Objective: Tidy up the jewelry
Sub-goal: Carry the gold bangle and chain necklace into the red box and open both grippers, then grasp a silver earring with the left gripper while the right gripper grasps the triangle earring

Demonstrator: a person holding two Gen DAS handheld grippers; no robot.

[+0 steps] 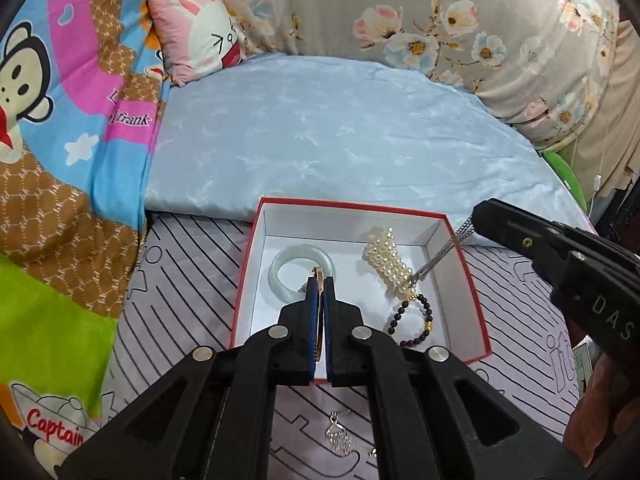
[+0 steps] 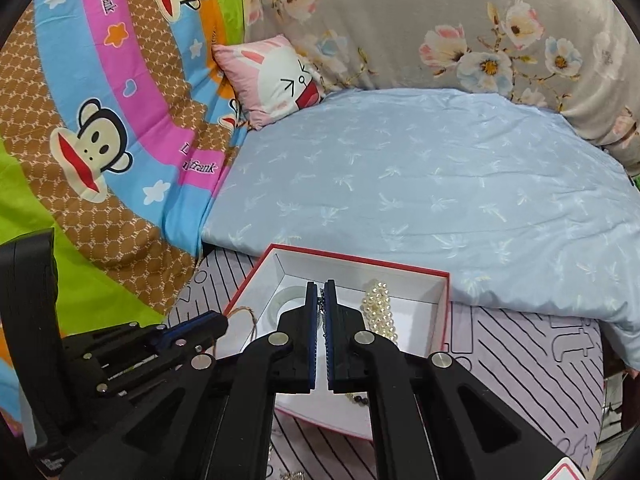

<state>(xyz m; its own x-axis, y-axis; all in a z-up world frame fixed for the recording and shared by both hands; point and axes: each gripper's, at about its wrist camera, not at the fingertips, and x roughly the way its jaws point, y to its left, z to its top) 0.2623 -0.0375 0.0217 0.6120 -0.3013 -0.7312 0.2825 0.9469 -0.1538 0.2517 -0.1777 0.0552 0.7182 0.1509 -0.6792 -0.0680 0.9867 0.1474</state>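
A red-rimmed white box (image 1: 256,264) lies on the striped sheet. It holds a pale jade bangle (image 1: 280,266), a pearl bracelet (image 1: 386,258) and a dark bead bracelet (image 1: 420,320). My left gripper (image 1: 319,280) is shut on a thin gold bangle (image 1: 319,320), over the box near the jade bangle. My right gripper (image 2: 319,292) is shut on a silver chain (image 1: 444,250) that hangs down into the box beside the pearls (image 2: 378,312). The right gripper shows in the left wrist view (image 1: 480,216); the left gripper shows in the right wrist view (image 2: 218,322).
A silver pendant (image 1: 340,438) lies on the striped sheet in front of the box. A light blue quilt (image 1: 340,140) lies behind the box. A cartoon blanket (image 1: 60,160) is to the left, a pink pillow (image 1: 200,36) and a floral cover (image 1: 460,20) at the back.
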